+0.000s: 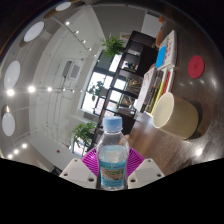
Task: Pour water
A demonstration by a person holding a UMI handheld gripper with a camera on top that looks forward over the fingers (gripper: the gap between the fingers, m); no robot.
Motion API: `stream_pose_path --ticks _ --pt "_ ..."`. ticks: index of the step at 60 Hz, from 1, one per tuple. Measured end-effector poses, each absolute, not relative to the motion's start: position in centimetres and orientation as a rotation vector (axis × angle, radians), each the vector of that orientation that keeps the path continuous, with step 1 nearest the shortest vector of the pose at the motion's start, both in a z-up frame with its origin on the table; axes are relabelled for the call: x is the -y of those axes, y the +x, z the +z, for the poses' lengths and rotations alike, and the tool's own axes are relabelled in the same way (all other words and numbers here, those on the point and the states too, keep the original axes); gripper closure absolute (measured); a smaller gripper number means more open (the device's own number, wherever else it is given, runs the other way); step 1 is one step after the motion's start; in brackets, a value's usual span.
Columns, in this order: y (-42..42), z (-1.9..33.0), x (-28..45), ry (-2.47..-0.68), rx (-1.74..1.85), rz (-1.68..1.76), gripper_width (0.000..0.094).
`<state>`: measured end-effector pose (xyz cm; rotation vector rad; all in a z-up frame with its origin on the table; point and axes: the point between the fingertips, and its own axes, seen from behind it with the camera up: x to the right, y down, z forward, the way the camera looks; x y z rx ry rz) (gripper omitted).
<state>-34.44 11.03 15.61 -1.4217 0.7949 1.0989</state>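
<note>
A clear plastic water bottle (112,155) with a light blue cap and a blue and white label stands upright between my fingers. Both magenta pads (93,158) press on its sides, so my gripper (112,168) is shut on it and holds it raised above the wooden table (178,150). A cream-coloured cup (175,114) stands on the table ahead of the fingers and to the right, apart from the bottle. Its opening faces up and its inside is hidden.
A dark shelf unit (135,55) with a potted plant (113,44) stands beyond the table. A red round thing (196,67) and papers (163,55) sit further off on the right. Another plant (84,132) shows left of the bottle, with windows behind.
</note>
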Motion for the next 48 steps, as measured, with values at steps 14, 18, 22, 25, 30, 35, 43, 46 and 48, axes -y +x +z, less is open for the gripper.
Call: stream_pose_path --ticks 14,18,22,25,30,35,43,46,48 --pt "-31.4 18.3 -11.8 -1.069 -1.199 1.480 0.0632" --pt "-30.7 18.7 -11.3 -0.963 -1.296 1.564 0.0631" --pt "-29.7 18.7 -11.9 -0.853 -1.377 1.632 0.0634" --pt "-29.5 18.5 -11.7 -0.787 -1.428 1.679 0.0632" --pt "-27.4 18.9 -11.3 -0.663 -1.504 1.719 0.0632" --pt "-26.9 18.9 -11.0 -0.595 -1.550 1.748 0.0636" --pt "-27.5 18.7 -11.3 -0.647 -1.549 1.738 0.0617" --pt "-27.6 19.2 -11.7 -0.696 -1.500 1.708 0.0620" --pt "-27.8 19.8 -12.0 -0.747 -1.456 1.674 0.0620"
